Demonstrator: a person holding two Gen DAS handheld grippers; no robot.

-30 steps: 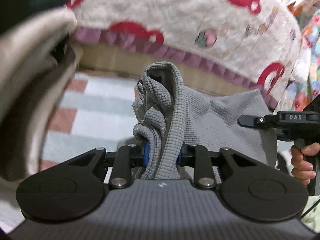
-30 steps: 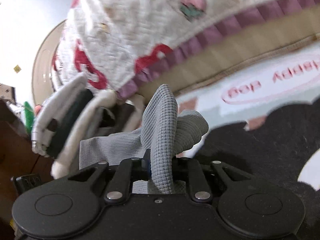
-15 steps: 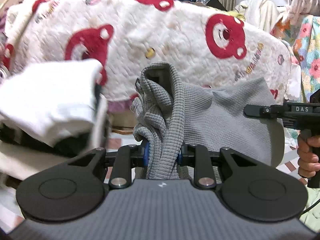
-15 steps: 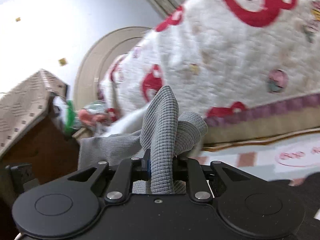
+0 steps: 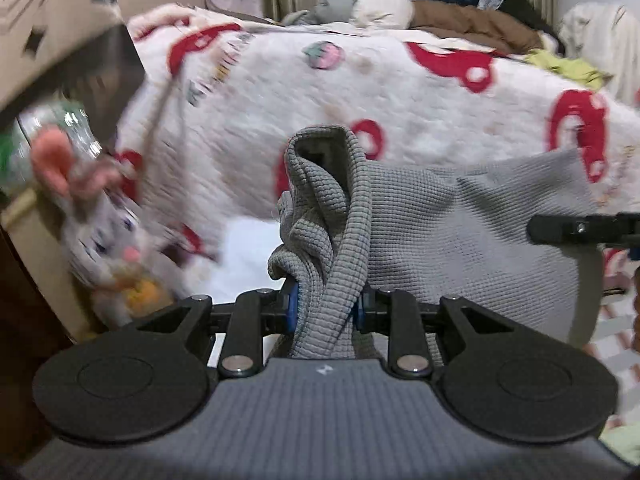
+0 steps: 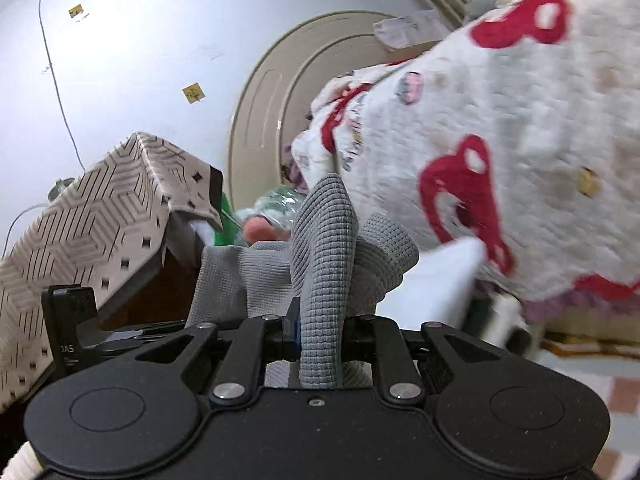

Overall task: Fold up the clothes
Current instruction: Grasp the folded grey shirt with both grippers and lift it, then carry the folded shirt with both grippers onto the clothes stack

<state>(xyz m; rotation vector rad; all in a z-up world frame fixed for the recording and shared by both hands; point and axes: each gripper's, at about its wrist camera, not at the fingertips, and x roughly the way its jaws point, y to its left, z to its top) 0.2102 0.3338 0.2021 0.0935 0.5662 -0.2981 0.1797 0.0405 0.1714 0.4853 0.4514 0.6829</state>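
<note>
A grey waffle-knit garment [image 5: 460,240] hangs stretched in the air between my two grippers. My left gripper [image 5: 326,304] is shut on a bunched edge of it, with folds rising above the jaws. My right gripper [image 6: 320,326] is shut on the other bunched edge [image 6: 324,264]. The right gripper also shows at the right edge of the left wrist view [image 5: 580,228], and the left gripper at the left edge of the right wrist view [image 6: 68,328]. The fingertips are hidden by cloth.
A bed with a white quilt with red bear prints [image 5: 400,92] fills the background. A grey plush mouse [image 5: 100,240] lies at left. A box under a patterned cloth [image 6: 80,220] stands at left. A checked floor mat [image 6: 624,392] is below right.
Both grippers have risen and tilted upward with the garment; the view has swung from the floor mat and stacked clothes up to the bed top, wall and plush toy.
</note>
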